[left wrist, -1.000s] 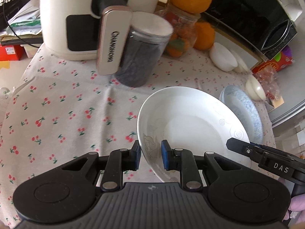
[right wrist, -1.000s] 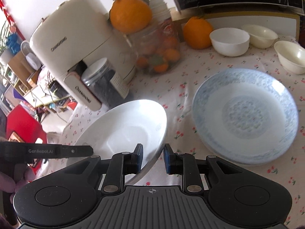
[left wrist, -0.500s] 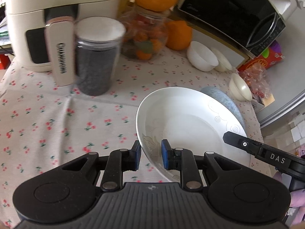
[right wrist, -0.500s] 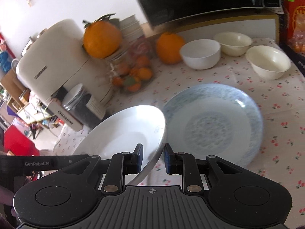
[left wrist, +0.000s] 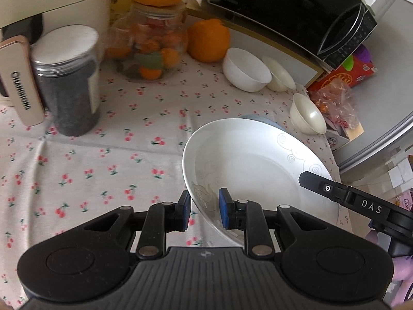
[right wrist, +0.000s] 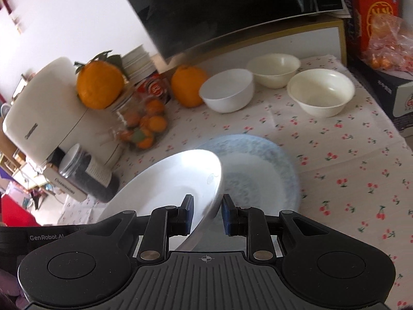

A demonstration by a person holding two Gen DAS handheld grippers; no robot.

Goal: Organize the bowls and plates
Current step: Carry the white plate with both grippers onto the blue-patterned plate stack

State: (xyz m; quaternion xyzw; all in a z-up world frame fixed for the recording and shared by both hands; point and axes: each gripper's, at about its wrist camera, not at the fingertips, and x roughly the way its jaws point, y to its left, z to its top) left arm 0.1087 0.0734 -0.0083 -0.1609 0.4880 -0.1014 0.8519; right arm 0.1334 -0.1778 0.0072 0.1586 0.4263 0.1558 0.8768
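— Left gripper (left wrist: 201, 213) pinching what?
— Rim of white plate (left wrist: 258, 170), one blue pad on each side. Same with right gripper (right wrist: 205, 213), clamped on the far rim.
— Plate where?
— Held tilted over blue plate (right wrist: 265, 165), above cherry tablecloth (right wrist: 348, 160).
— Around it?
— Three bowls (right wrist: 228, 93) near the back, oranges (right wrist: 99, 87), dark jar (left wrist: 68, 87), black microwave (left wrist: 296, 7).

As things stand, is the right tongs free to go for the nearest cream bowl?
Probably not yet: the right tongs are shut on the white plate, shared with the left tongs. The cloth toward the cream bowl looks unobstructed once the plate is released.
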